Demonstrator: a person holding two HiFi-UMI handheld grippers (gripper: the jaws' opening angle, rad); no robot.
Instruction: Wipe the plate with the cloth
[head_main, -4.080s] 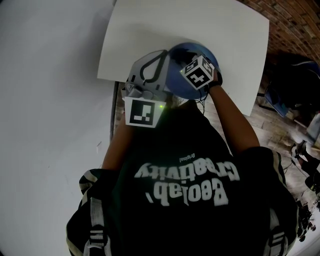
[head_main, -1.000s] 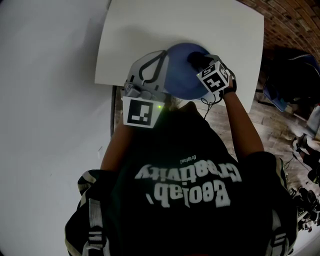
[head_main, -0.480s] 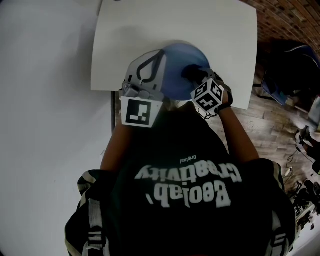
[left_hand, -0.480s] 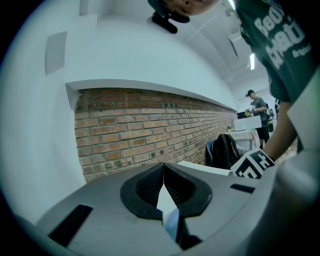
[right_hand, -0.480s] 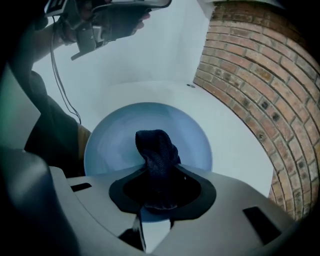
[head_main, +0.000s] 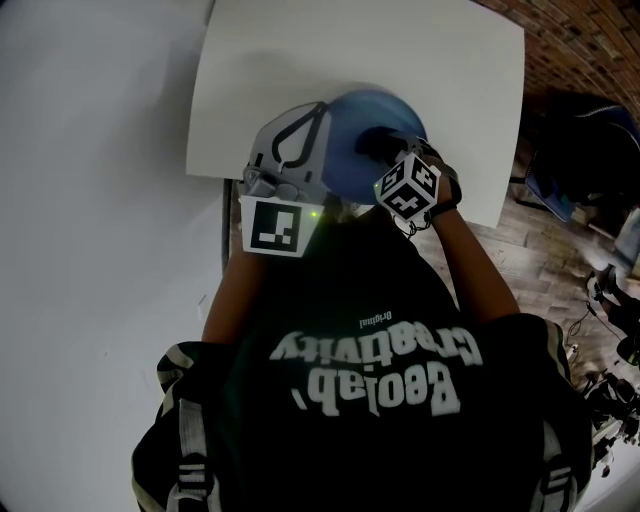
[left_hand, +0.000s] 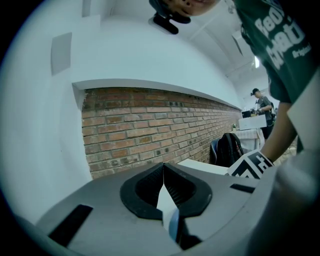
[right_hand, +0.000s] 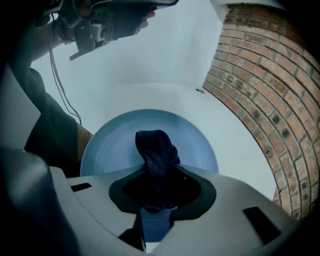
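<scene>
- White table (head_main: 400, 50): it fills the head view's 12 o'clock half.
- Blue plate (right_hand: 115, 150): it sits by the table's 6 o'clock edge, right in front of you.
- Left gripper (left_hand: 164, 192): yours, at the plate's 9 o'clock rim, with the jaws nearly together and clamped on that thin rim.
- Right gripper (right_hand: 157, 200): yours, reaching in from the plate's 4 o'clock, with the jaws closed on the cloth.
- Dark cloth (right_hand: 156, 152): a bunched wad whose free end touches the plate near its centre.
</scene>
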